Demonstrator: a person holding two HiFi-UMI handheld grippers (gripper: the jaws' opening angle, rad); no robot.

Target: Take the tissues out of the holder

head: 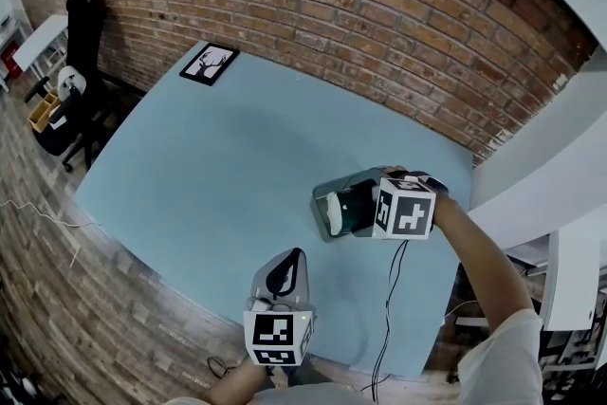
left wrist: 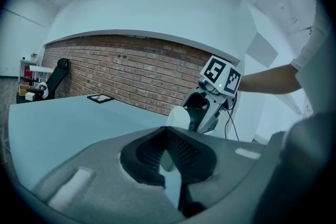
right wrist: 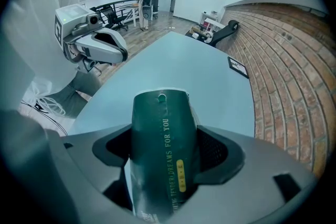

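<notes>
**A:** Entry one, the right hand-held gripper [head: 358, 202]. Pose?

**B:** It is held out over the near right part of the worktop [head: 218, 166], pointing left across the person. The bare forearm [head: 474, 251] stretches out behind it, and a white sleeve [head: 507, 351] shows at the elbow.

**A:** Its jaws?

**B:** They stand wide and are clamped on the tissue holder [right wrist: 160, 123], with one pad pressed against each side.

**A:** Entry two, the holder. Description and contents?

**B:** It is dark green with pale lettering along its length, and it sticks out forward from between the jaws. In the head view a white patch [head: 334, 215] shows at its far end. It cannot be told whether that is tissue, or whether the holder rests on the worktop or hangs just above it.

**A:** Entry three, the left hand-held gripper [head: 292, 263]?

**B:** It is held low at the near edge of the worktop, pointing away from the person, well apart from the holder. Its jaws are drawn together at the tips with nothing between them.

**A:** Other stock?

**B:** One picture frame [head: 210, 64] lies flat at the far corner, beside the brick wall [head: 379, 24].
</notes>
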